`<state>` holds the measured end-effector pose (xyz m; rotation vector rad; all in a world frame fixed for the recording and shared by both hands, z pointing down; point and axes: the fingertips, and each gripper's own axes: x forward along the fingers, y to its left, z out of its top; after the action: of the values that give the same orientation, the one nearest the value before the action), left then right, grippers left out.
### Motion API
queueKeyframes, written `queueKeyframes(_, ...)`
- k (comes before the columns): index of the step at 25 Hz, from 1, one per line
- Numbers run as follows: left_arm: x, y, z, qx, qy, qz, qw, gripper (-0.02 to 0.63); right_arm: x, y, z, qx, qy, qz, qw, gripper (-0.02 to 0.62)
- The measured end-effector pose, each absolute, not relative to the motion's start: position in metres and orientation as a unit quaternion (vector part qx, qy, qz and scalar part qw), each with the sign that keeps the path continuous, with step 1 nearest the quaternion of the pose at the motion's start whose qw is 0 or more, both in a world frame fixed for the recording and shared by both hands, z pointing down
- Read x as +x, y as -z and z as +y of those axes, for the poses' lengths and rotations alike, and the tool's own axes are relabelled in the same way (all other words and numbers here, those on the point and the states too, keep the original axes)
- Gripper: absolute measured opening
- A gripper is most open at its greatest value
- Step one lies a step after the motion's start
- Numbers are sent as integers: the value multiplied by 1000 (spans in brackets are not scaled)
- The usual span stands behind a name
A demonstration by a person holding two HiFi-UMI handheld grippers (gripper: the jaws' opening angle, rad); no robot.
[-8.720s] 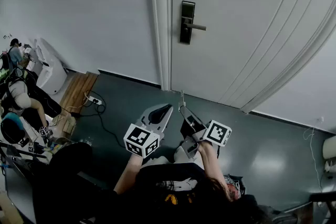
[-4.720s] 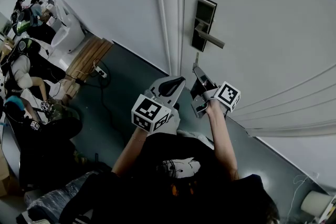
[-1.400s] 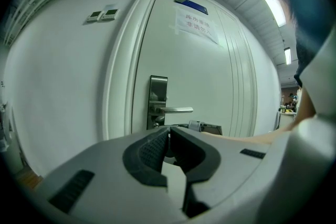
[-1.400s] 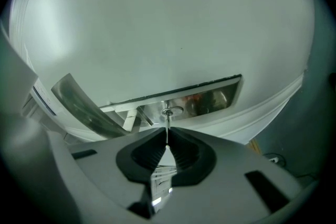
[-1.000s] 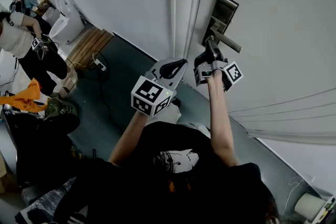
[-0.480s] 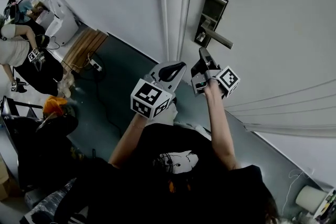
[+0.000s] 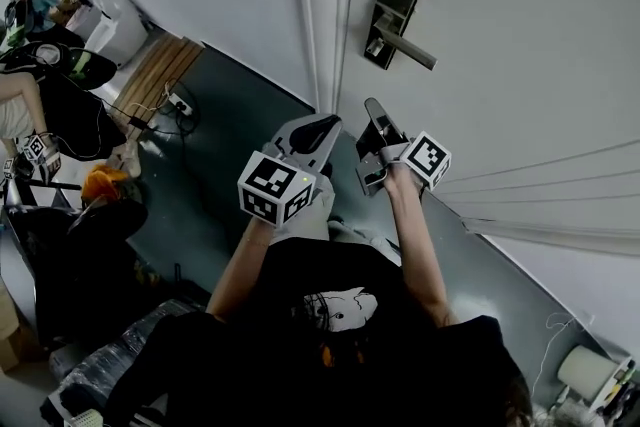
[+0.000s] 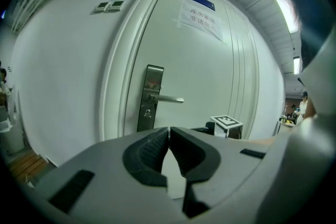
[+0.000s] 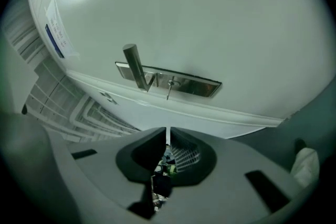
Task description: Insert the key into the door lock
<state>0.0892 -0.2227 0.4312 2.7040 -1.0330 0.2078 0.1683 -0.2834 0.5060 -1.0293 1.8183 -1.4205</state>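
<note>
The dark lock plate (image 7: 393, 12) with its silver lever handle (image 7: 405, 51) is on the white door (image 7: 520, 65), above both grippers. In the right gripper view a thin key (image 9: 169, 89) sticks out of the lock plate (image 9: 194, 85) next to the handle (image 9: 135, 73). My right gripper (image 7: 370, 105) hangs below the lock, apart from it. Its jaws are shut (image 9: 167, 134) and nothing shows between the tips. My left gripper (image 7: 328, 122) is beside it, in front of the door frame, shut and empty (image 8: 169, 131). The left gripper view shows the lock plate (image 8: 150, 97) straight ahead.
A wooden pallet (image 7: 160, 85) and a power strip with cables (image 7: 180, 103) lie on the grey floor at the left, by the wall. People (image 7: 40, 75) and white equipment (image 7: 110, 25) are at the far left. A paper notice (image 8: 198, 13) hangs on the door.
One second ago the right gripper was up at the lock under the handle. It has since drawn back and down, and the key stays in the lock. The left gripper has barely moved.
</note>
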Motion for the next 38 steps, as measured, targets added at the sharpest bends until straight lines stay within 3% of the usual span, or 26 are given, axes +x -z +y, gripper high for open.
queueKeyframes(16, 56, -463, -197, 902, -110, -381, 170, 15, 109, -523, -218, -365, 509, 764, 154, 21)
queueKeyframes(38, -79, -457, -109, 910, -88, -368, 168, 15, -16, -486, -108, -380, 423, 818, 89, 17)
